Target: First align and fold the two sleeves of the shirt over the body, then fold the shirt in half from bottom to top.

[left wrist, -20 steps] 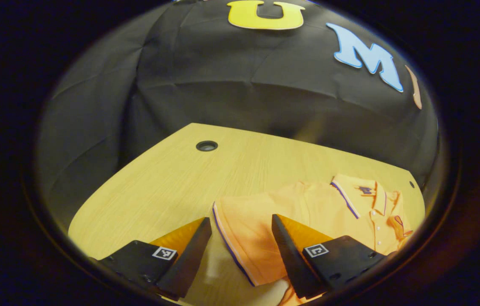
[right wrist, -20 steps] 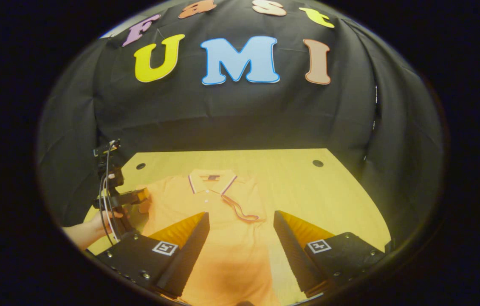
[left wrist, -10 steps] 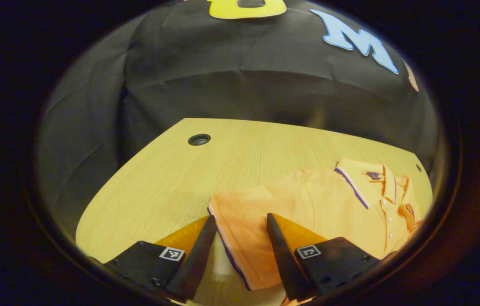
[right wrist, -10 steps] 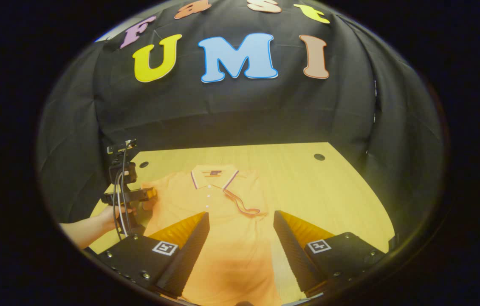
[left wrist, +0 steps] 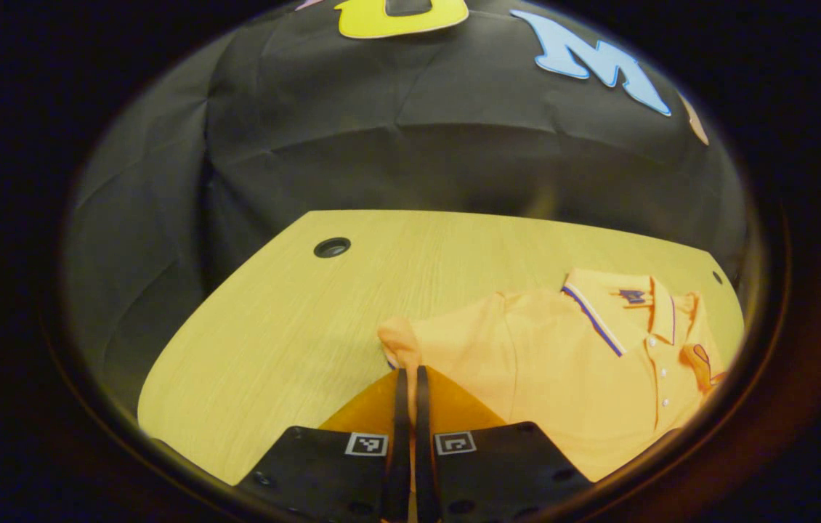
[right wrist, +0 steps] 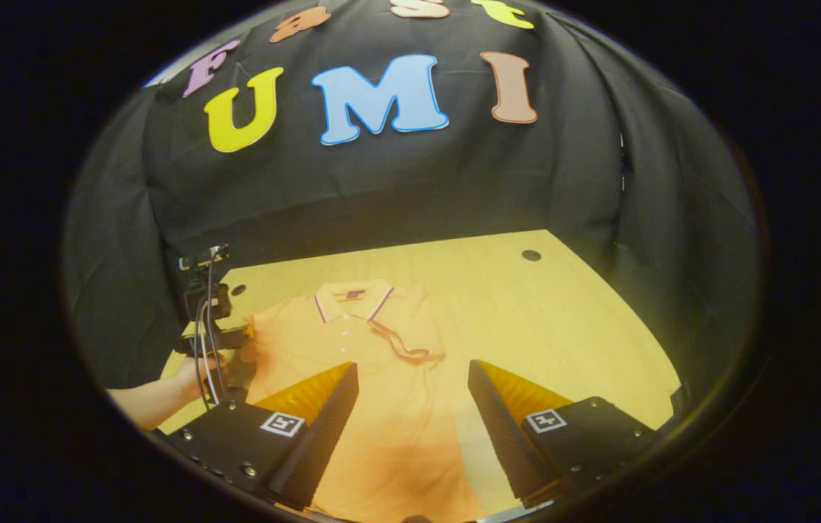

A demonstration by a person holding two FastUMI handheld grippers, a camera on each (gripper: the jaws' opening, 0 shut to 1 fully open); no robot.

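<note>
**A:** Where does everything lie?

**B:** The orange shirt (right wrist: 381, 407) is spread face up on the worktop (left wrist: 294, 305), collar (left wrist: 610, 309) toward the booth wall. Its right sleeve (right wrist: 407, 349) already lies folded in over the chest. The left sleeve (left wrist: 399, 341) is bunched at the shirt's outer edge.

**A:** What has just changed?

**B:** The left claw (left wrist: 407, 385). A second ago its fingers stood wide apart around the sleeve hem; half a second ago they were narrowing; now they are clenched on the left sleeve, and the flat cuff has puckered into a small hump at their tips. In the right gripper view you see that claw (right wrist: 240, 338) and the hand (right wrist: 196, 370) holding it at the shirt's edge.

**A:** And the right claw?

**B:** The right claw (right wrist: 413, 378) is released, fingers wide apart, hovering over the lower body of the shirt much as before.

**A:** What does it mean for the task?

**B:** I'd judge the second sleeve fold is in hand: with the grip made, the sleeve can be carried across to meet the other. How much cloth is pinched I can't quite tell, as the fingers hide it. The bottom-to-top fold remains.
</note>
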